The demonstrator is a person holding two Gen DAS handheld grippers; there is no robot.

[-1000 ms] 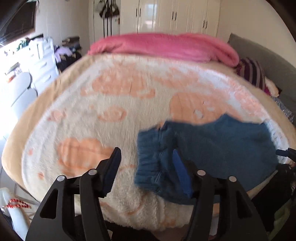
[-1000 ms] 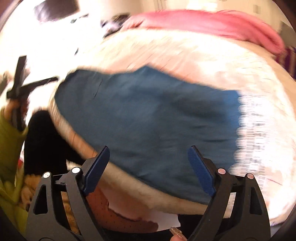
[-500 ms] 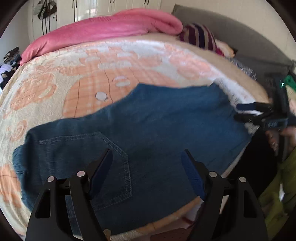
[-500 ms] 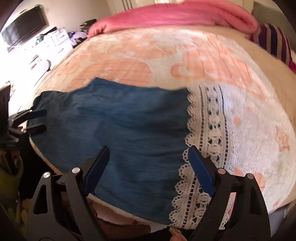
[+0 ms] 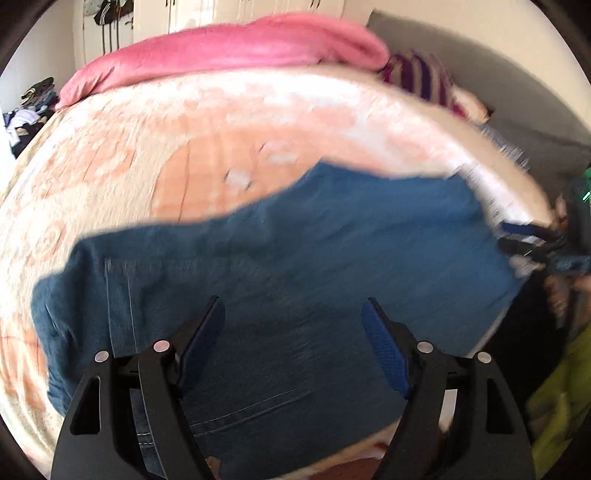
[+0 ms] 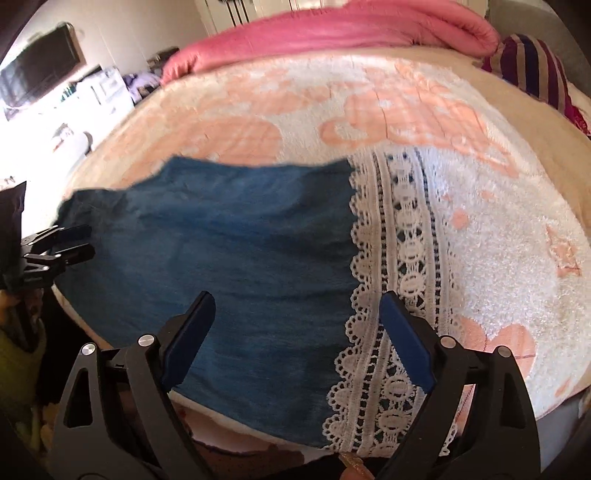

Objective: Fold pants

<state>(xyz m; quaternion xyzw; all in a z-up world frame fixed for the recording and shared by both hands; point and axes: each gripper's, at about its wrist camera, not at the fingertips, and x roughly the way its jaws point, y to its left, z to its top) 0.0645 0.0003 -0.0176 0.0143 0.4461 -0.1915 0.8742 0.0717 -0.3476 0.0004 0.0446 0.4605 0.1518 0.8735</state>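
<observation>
Left wrist view. The blue denim pants (image 5: 295,280) are seen laid flat across the near part of a cream blanket with peach figures (image 5: 207,147) that covers the bed. The left gripper (image 5: 293,325) is held above the cloth with its jaws standing wide apart; nothing is pressed between the blue pads. Only this view shows the stitched seam lines of the pants, running at lower left and beneath the jaws. The frame is blurred, so finer detail of the denim cannot be made out. At the right edge the right gripper (image 5: 532,243) is seen from the side, close to the far end of the pants, with a yellow-green sleeve (image 5: 554,398) below it. A grey headboard (image 5: 461,59) is visible at upper right.

Right wrist view. The other end of the pants (image 6: 236,258) is shown, finished with a broad band of white lace trim (image 6: 391,266) that is scarcely made out in the left view. The right gripper (image 6: 295,310) is held over the boundary between denim and lace; its jaws are opening, with the cloth below them and none clamped. The left gripper (image 6: 59,247) is seen at the left edge, just beside the denim. A dark wall-mounted screen (image 6: 40,74) appears only here.

Both views. A pink quilt (image 6: 332,33) is shown rolled along the far edge of the bed, with a striped purple pillow (image 6: 535,70) at its right end.
</observation>
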